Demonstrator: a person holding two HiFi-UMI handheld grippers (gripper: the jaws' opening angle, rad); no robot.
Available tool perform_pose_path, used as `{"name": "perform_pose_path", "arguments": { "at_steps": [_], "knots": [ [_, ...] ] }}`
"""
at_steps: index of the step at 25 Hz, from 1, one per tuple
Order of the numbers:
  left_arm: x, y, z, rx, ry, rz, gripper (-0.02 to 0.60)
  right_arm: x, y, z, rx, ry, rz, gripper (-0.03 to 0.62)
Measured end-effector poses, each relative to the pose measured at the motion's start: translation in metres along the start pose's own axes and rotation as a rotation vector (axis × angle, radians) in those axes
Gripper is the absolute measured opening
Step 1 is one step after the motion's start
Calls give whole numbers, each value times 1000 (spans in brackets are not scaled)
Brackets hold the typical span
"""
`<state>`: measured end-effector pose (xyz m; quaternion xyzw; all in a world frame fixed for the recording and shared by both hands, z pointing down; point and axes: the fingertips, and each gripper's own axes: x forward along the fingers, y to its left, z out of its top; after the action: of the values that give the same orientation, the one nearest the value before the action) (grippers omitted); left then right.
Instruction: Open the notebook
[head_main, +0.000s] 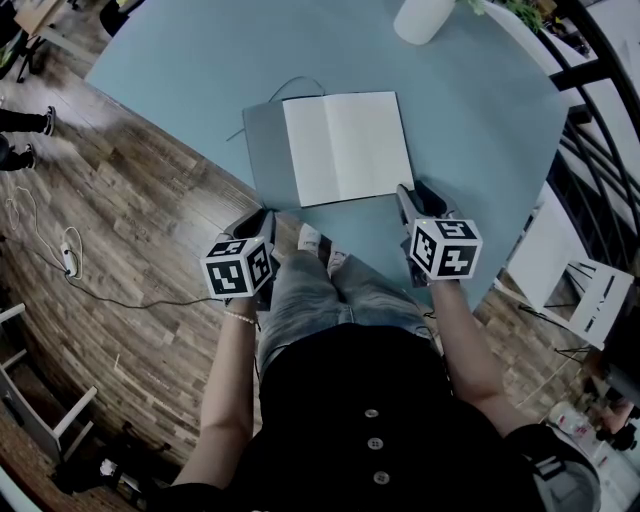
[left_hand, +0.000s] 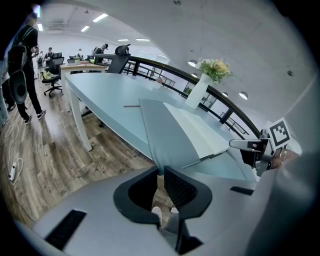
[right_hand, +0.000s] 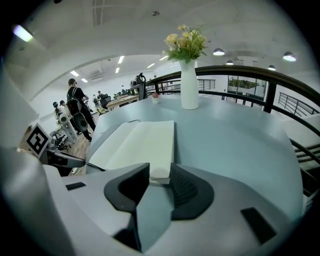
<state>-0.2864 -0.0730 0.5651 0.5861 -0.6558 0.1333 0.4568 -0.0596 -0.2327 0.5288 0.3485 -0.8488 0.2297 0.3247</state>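
Wood floor (head_main: 150, 230): left of and below the table.
Table (head_main: 200, 60): pale blue top with a curved near edge.
Left gripper (head_main: 258, 218) (left_hand: 161, 172): at the table's near-left edge, jaws nearly together, pinching the near left corner of the grey cover.
Grey cover (head_main: 265, 150) (left_hand: 167, 135): folded out to the left and flat on the table, its near corner reaching the near-left edge.
Notebook (head_main: 345, 145) (right_hand: 145, 142): lying open with blank white pages up, close to the table's near edge.
Right gripper (head_main: 417, 198) (right_hand: 160, 180): released, jaws apart, with the near right corner of the page block showing between them.
Vase (head_main: 422, 18) (right_hand: 189, 85): white and upright near the table's far edge, well apart from the notebook.
Flowers (right_hand: 186, 42): standing in the vase.
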Motion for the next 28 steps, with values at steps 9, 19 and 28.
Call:
{"name": "perform_pose_path", "arguments": {
  "at_steps": [9,19,28],
  "knots": [
    [0,1,2,0,-3,8,51,-11,7,25,7,-89,38,21],
    [-5,2,3,-13,-21,19,51,-21,42,50,1,-124,180,8],
    [-11,1,6,-27,-46,13,51,-24,91,70,-71,-148,291,7]
  ]
}}
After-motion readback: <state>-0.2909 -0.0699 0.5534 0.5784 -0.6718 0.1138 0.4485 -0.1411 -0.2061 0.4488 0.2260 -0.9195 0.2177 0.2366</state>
